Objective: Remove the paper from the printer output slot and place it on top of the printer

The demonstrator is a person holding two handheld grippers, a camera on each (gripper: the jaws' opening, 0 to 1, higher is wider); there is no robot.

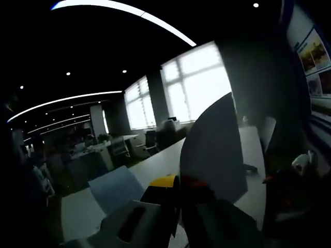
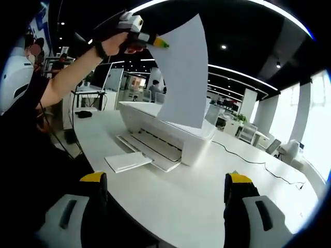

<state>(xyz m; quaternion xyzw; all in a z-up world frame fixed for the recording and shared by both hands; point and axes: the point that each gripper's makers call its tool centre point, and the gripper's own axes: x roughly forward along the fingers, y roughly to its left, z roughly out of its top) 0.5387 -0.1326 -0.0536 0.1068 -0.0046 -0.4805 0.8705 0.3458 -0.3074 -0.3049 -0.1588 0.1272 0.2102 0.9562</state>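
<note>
Left tongs clamped on a corner of the paper, hanging above the printer. Right tongs wide apart, empty, near the printer on the tabletop.

— Where's your paper?
— You've got the white sheet hanging upright just above the printer, its lower edge near the top.
— And your printer?
— White, low, its front tray extended.

Long white table curving away through the office. Bearing a white printer mid-surface, a small paper stack just before its tray. Trailing a thin cable behind
</note>
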